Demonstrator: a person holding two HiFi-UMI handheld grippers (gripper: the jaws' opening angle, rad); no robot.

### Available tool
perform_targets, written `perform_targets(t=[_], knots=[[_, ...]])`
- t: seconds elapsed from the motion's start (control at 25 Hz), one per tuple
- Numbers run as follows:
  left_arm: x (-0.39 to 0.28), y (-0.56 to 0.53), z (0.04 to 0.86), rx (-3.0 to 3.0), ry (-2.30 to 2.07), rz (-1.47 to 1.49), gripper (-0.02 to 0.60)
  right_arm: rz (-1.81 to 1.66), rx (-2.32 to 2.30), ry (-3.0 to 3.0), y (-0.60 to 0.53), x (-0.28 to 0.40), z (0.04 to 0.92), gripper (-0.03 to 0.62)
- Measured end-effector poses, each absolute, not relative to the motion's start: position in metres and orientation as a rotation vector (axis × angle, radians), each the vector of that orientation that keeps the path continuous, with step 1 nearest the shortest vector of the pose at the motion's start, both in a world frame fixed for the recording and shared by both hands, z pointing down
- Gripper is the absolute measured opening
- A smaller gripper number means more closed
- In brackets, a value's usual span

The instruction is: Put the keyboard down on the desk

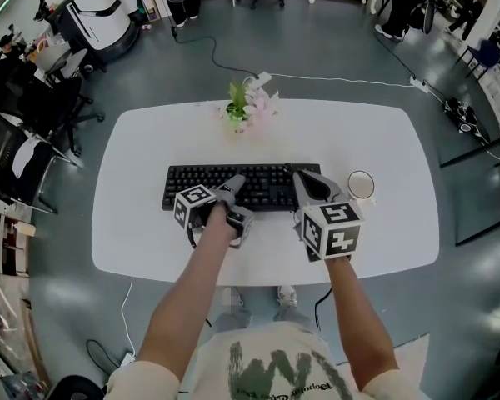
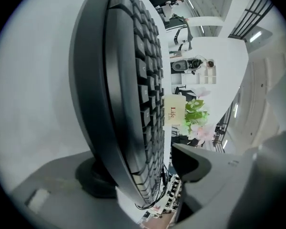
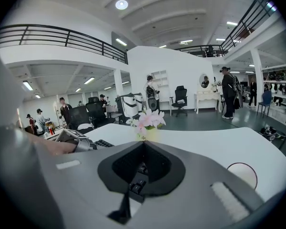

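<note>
— What did we have in front of us, biggest first?

— The white oval table. The black keyboard lay along its middle, long side toward us.

— Was it fully down?

— From the head view it looked flat. In the left gripper view, though, our left tongs were turned on their side around its near edge. One jaw sat under the keyboard, its dark pad against the underside. The other jaw sat over the keys, and we saw a thin sliver of room between it and them. So those jaws were narrowly parted with the keyboard between them, not clamped.

— And the right tongs?

— They reached over the keyboard's right end. The jaws were drawn almost together, leaving only a dark slit and the hollow of the pads. A few keys showed through that hollow. We couldn't see that the jaws gripped anything.

— Any containers?

— Two. At the far edge of the table, behind the keyboard, was a small pot holding green leaves and pink blossoms. Just beside the keyboard's right end was a white cup, upright with its mouth toward us. Its inside looked pale, and we couldn't tell whether it held anything.

— Anything smaller?

— A pale card printed "Life", in front of the plant.
</note>
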State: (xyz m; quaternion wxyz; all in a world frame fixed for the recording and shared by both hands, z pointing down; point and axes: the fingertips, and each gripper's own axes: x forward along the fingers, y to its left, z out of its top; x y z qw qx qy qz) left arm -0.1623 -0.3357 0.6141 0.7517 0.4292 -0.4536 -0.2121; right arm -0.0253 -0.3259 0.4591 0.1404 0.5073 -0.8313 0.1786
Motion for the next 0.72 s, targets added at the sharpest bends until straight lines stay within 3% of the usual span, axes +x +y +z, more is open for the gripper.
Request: perform_targets(t=[0.36, 0.72], knots=[[-0.163, -0.328, 0.609, 0.864, -1.060, -0.428, 0.435, 0.513, 1.457, -2.402, -0.323, -0.024, 0.459, -0.002], [-0.166, -0.315, 0.610, 0.855, -1.049, -0.428, 0.442, 0.504, 1.441, -2.415, -0.320, -0.028, 0.456, -0.002]])
